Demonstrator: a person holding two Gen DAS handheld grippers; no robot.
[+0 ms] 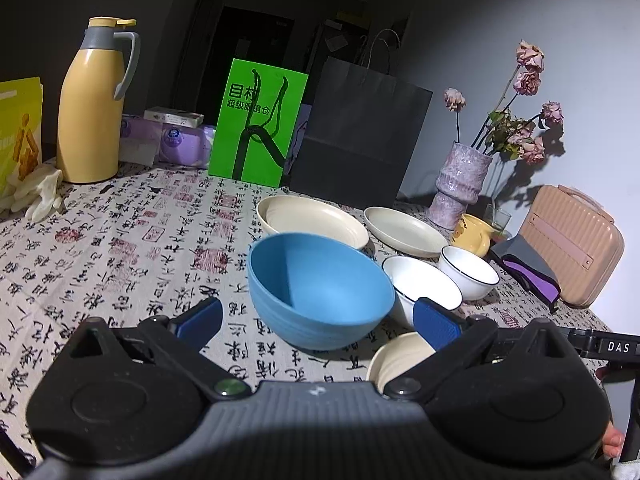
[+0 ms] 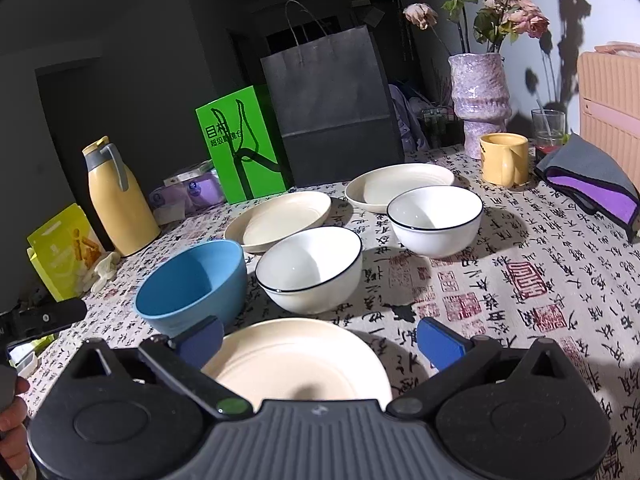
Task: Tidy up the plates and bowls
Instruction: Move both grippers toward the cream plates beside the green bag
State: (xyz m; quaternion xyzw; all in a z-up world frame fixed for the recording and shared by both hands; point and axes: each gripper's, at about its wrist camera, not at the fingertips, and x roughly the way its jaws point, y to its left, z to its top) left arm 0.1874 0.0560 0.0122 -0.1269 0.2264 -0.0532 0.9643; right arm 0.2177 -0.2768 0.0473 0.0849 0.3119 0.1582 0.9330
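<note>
A blue bowl (image 1: 320, 292) (image 2: 194, 282) stands on the patterned cloth just ahead of my open, empty left gripper (image 1: 318, 322). Two white bowls with dark rims (image 1: 420, 286) (image 1: 468, 272) stand to its right; they also show in the right wrist view (image 2: 310, 270) (image 2: 436, 220). Two cream plates (image 1: 312, 216) (image 1: 404, 232) lie behind them (image 2: 280, 218) (image 2: 400, 184). A third cream plate (image 2: 298, 360) (image 1: 396, 360) lies between the fingers of my open right gripper (image 2: 320, 342), untouched as far as I can see.
A yellow thermos (image 1: 92, 108), green box (image 1: 260, 124), black paper bag (image 1: 360, 132), vase of dried flowers (image 1: 462, 184), yellow mug (image 2: 504, 158), pink case (image 1: 572, 244) and grey-purple cloth (image 2: 592, 184) line the table's back and right. White gloves (image 1: 40, 196) lie at left.
</note>
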